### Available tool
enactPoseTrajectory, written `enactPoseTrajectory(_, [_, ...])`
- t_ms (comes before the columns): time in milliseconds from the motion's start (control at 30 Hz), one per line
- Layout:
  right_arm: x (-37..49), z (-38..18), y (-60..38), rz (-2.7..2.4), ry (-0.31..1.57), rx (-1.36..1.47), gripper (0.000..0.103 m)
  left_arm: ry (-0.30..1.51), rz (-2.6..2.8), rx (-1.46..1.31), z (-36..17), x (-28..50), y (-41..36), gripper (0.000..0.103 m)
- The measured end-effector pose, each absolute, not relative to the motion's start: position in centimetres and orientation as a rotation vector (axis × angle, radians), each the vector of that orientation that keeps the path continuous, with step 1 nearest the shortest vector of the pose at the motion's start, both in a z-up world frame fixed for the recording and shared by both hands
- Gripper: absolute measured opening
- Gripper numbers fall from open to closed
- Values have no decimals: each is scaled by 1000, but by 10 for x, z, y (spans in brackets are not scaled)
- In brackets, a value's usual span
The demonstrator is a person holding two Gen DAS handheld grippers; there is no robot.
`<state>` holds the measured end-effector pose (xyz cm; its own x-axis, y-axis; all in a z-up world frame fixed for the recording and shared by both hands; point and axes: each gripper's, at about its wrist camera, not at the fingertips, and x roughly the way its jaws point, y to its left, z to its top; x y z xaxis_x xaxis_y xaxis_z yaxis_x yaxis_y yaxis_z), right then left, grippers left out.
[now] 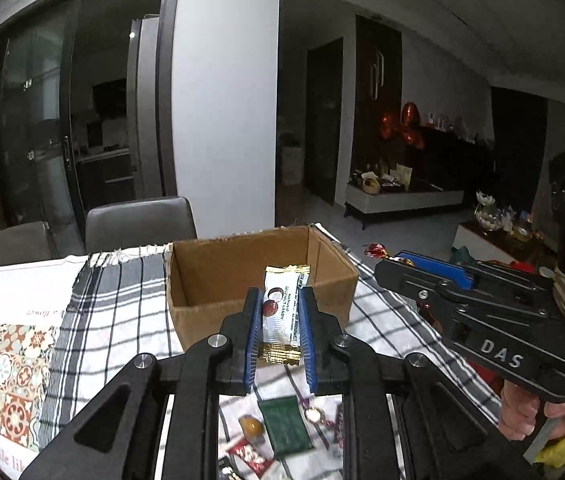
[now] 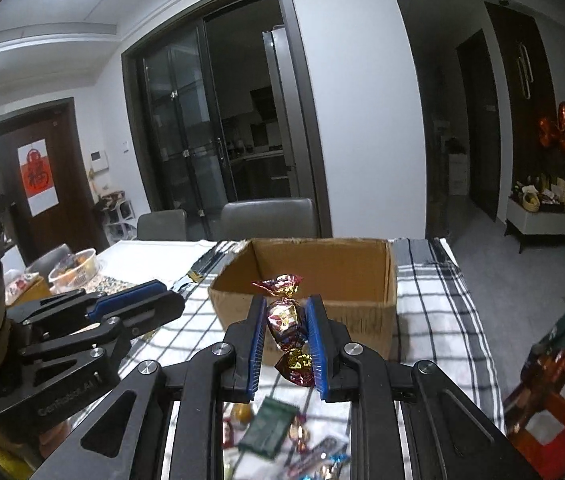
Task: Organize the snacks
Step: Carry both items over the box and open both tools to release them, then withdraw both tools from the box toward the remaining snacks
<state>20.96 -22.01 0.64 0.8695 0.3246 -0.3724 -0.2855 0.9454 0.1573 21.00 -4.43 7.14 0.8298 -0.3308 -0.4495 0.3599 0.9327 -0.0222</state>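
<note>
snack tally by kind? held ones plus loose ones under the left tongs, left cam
White packets, held by left tongs: 1
Foil twist candies, held by right tongs: 1
Green packets: 1
Orange round candies: 1
Red wrapped candies: 1
Total: 5, more partly hidden

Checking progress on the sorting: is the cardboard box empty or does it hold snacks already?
Cannot tell fully. The cardboard box is open-topped and its visible inner walls are bare, but its floor is hidden behind the near wall in both views.
</note>
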Motion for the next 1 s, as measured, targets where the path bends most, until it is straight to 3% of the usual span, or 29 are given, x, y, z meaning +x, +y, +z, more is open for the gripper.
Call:
enactPoseTrajectory(767, [339,10,-226,290,570,153,22,581,-347,41,81,337,-44,20])
enactPoseTrajectory(800, [343,10,-225,278,578,152,22,583,-340,40,80,340,-44,21])
enactPoseTrajectory(833, [347,9,-226,272,588,153,24,582,-333,41,78,343,-44,33])
enactPoseTrajectory(900, [350,6,-228,257,606,168,43,578,-313,43,77,344,-42,54])
enactPoseTrajectory(1000, [348,5,-232,252,602,175,44,565,-284,50,77,340,-40,55])
